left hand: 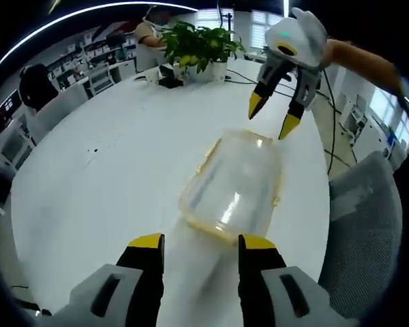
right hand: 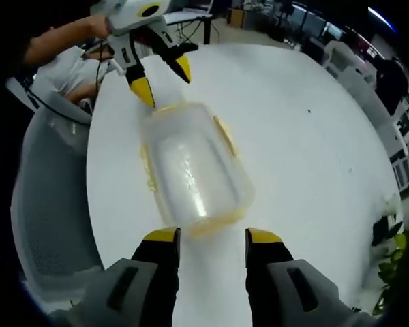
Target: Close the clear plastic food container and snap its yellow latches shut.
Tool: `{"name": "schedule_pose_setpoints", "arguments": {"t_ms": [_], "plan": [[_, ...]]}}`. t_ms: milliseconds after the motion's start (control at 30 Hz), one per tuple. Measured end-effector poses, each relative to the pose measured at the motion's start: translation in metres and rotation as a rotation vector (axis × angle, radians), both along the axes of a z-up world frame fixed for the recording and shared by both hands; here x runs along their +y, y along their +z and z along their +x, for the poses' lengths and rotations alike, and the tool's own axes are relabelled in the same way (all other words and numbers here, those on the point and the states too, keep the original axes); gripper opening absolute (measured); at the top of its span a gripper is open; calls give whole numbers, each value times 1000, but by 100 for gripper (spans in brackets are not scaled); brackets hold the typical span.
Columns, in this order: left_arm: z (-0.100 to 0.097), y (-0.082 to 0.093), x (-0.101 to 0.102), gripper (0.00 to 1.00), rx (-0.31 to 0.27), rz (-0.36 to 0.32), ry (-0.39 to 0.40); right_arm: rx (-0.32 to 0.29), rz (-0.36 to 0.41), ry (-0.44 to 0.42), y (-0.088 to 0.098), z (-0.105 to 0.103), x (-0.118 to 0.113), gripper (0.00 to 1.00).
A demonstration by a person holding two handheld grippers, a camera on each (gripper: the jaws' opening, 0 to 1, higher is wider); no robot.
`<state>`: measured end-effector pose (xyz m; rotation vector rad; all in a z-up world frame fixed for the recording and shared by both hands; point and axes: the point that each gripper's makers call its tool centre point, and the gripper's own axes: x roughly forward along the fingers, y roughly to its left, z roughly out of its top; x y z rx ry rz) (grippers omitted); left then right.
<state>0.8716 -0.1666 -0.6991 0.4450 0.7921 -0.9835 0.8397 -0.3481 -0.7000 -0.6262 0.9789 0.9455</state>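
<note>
A clear plastic food container (left hand: 235, 187) with a yellow rim and yellow latches lies on the round white table (left hand: 109, 177), lid on top. My left gripper (left hand: 194, 245) hovers open just short of its near end, nothing between the jaws. My right gripper (left hand: 274, 117) hangs open above the container's far end. In the right gripper view the container (right hand: 191, 167) sits ahead of my open right gripper (right hand: 211, 238), with a yellow latch (right hand: 225, 135) along its right side. My left gripper (right hand: 162, 80) is open at the far end, one yellow fingertip close to the rim.
A potted green plant (left hand: 198, 48) stands at the table's far edge beside a dark object (left hand: 169, 76). Grey chairs (left hand: 365, 225) flank the table. A person's arm (right hand: 58, 34) reaches in. Office desks and shelves lie beyond.
</note>
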Motion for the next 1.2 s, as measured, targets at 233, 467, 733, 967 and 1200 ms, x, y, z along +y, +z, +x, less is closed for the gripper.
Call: {"name": "schedule_pose_setpoints", "arguments": {"t_ms": [233,467,733,967,1200], "plan": [[-1,-5,-1,37,9,-27,93,-7,78,-133,0,4,2,35],[-4,-7,-8,34,55,-92,177,3,142,-239,-7,3,6,34],[-14,-17,-17,35,150,-133,229,49,217,-372,-13,5,11,35],[-15,-19,-21,34,188,-161,247,82,248,-420,-17,4,16,35],[-16,-21,-24,34,211,-172,258,107,273,-468,-18,4,16,36]]}}
